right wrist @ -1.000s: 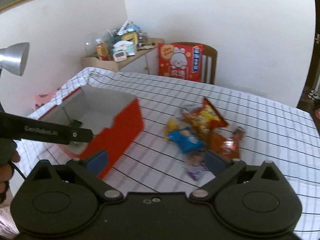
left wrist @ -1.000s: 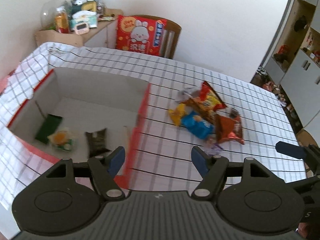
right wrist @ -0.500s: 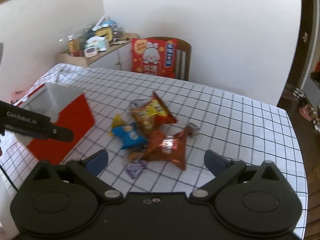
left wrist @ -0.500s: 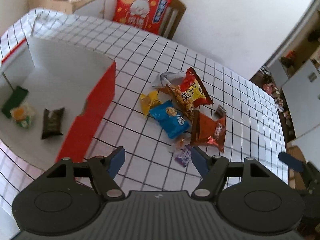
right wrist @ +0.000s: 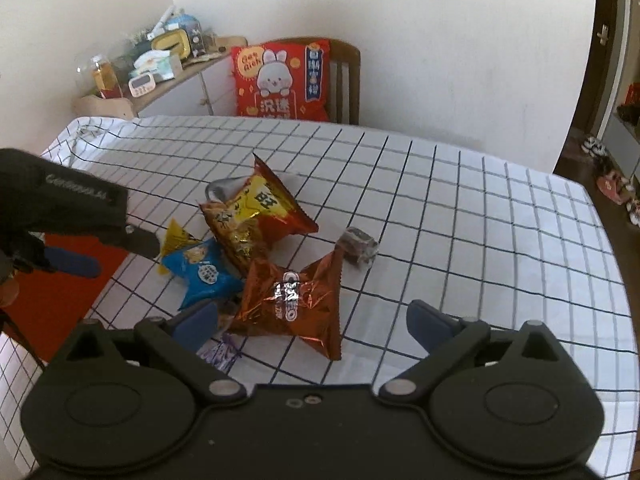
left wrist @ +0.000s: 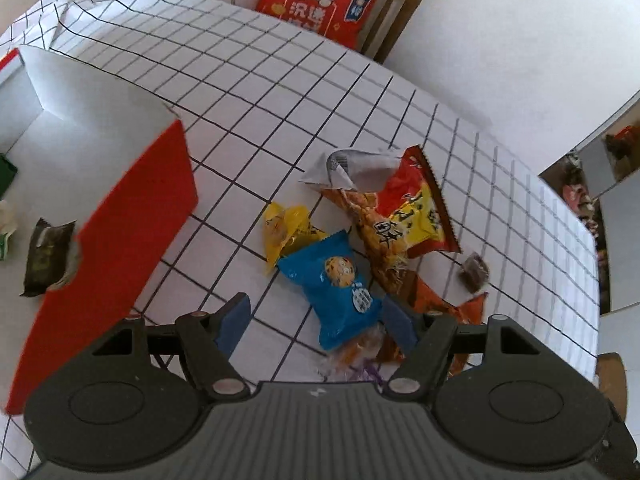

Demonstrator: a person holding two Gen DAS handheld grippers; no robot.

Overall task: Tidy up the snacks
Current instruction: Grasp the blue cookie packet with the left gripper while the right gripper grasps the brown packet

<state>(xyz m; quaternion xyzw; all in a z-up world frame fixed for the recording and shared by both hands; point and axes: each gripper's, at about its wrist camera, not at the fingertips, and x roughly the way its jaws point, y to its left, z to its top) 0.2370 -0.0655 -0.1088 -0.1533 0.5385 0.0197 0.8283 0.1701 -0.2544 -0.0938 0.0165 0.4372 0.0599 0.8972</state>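
Note:
A pile of snacks lies on the checked tablecloth: a blue packet (left wrist: 338, 286) (right wrist: 202, 274), a yellow packet (left wrist: 282, 228), a red-and-yellow chip bag (left wrist: 404, 208) (right wrist: 260, 210), an orange-brown foil bag (right wrist: 294, 296) and a small dark wrapped sweet (left wrist: 474, 272) (right wrist: 358, 248). My left gripper (left wrist: 318, 324) is open, low over the blue packet, its jaws either side of the packet's near end. My right gripper (right wrist: 314, 326) is open above the foil bag. The red box (left wrist: 132, 232) at left holds a dark packet (left wrist: 46, 258).
A small purple wrapper (right wrist: 220, 354) lies at the pile's near edge. A chair with a red rabbit-print bag (right wrist: 282, 80) stands beyond the table's far edge. A cluttered side cabinet (right wrist: 160, 68) is at back left. The table edge (right wrist: 608, 240) runs along the right.
My left gripper has moved right from over the box and down to the blue packet. My right gripper has moved forward and right, closer over the foil bag. Both stay open.

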